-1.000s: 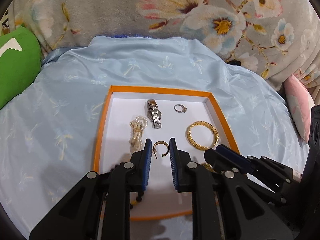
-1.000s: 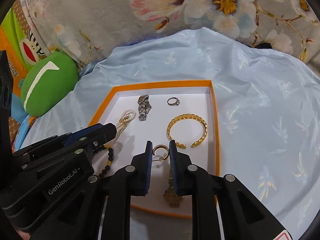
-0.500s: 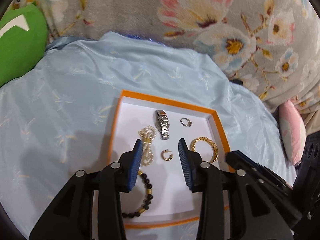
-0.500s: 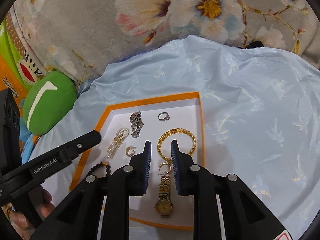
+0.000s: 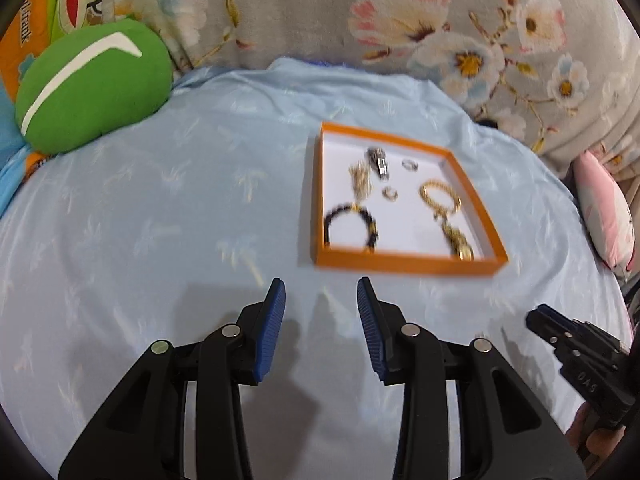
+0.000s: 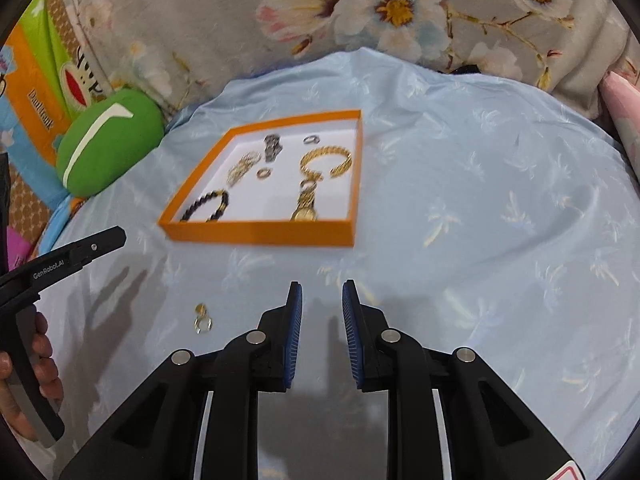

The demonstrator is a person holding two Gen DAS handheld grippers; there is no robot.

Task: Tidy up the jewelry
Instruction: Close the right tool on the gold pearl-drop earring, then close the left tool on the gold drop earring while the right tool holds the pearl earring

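An orange-rimmed white tray (image 5: 404,266) (image 6: 260,232) lies on the light blue cloth. In it are a black bead bracelet (image 5: 352,224) (image 6: 208,206), a gold chain bangle (image 5: 440,196) (image 6: 326,160), a gold watch (image 5: 458,240) (image 6: 306,202), a silver watch (image 6: 273,147), a pearl piece (image 6: 242,166), a silver ring (image 6: 312,139) and a gold earring (image 6: 264,173). A small gold earring (image 6: 203,318) lies on the cloth outside the tray. My left gripper (image 5: 321,298) is open and empty, short of the tray. My right gripper (image 6: 322,300) is open and empty.
A green cushion (image 5: 92,84) sits at the back left. A floral blanket (image 5: 400,20) runs along the back. A pink cushion (image 5: 604,216) lies at the right. The other gripper's body shows at each view's edge (image 6: 60,264) (image 5: 580,360).
Both grippers have pulled back out of the tray and opened. The earrings they held lie in the tray now. The views are blurred by motion.
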